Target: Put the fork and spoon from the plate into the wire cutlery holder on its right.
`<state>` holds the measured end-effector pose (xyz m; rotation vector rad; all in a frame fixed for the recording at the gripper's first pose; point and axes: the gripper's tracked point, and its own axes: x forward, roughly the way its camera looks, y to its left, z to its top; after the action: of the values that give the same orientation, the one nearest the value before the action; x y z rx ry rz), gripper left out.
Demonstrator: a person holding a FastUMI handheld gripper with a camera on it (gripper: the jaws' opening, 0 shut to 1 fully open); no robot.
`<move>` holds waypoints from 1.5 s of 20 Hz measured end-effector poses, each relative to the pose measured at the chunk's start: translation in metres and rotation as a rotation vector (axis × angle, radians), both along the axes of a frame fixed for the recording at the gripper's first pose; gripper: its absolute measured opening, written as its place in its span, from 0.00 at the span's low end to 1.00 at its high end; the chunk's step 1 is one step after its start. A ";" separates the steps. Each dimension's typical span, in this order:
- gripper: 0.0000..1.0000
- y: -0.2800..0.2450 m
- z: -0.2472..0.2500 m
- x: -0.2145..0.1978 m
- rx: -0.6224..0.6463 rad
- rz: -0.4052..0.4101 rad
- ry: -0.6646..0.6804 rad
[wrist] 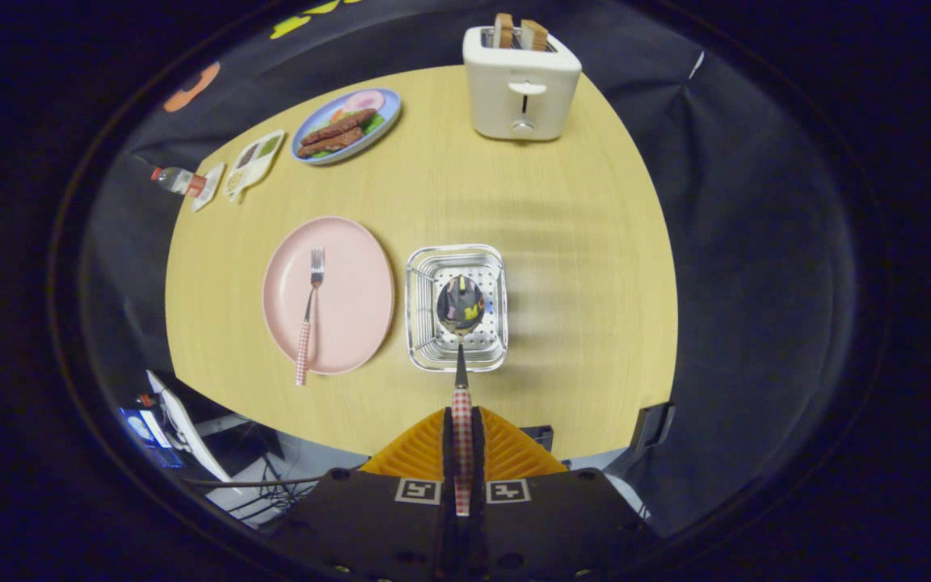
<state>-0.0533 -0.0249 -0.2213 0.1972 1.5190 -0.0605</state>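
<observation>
Fingers (441, 440) are pressed close together on the checked handle of the spoon (461, 311); its bowl points to 12 o'clock, over the wire cutlery holder (417, 279). Fork (309, 315) lies on the pink plate (352, 295), at 9 o'clock from the holder.

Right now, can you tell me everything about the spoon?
The spoon has a shiny metal bowl, a thin metal neck and a red-and-white checked handle. The tongs are shut on that handle, both fingers pressing it. The spoon points straight ahead from them, its bowl facing up and mirroring the booth. The bowl shows over the wire holder, to the right of the pink plate. Whether it touches the holder is unclear.
</observation>
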 end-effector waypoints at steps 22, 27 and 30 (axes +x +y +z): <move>0.79 0.011 0.047 0.075 -0.097 -0.018 -0.397; 0.88 0.096 0.095 0.086 -0.074 0.084 -0.820; 0.88 0.150 0.076 0.076 -0.056 0.140 -0.886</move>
<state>0.0230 0.1250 -0.1457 0.0533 0.6435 0.0893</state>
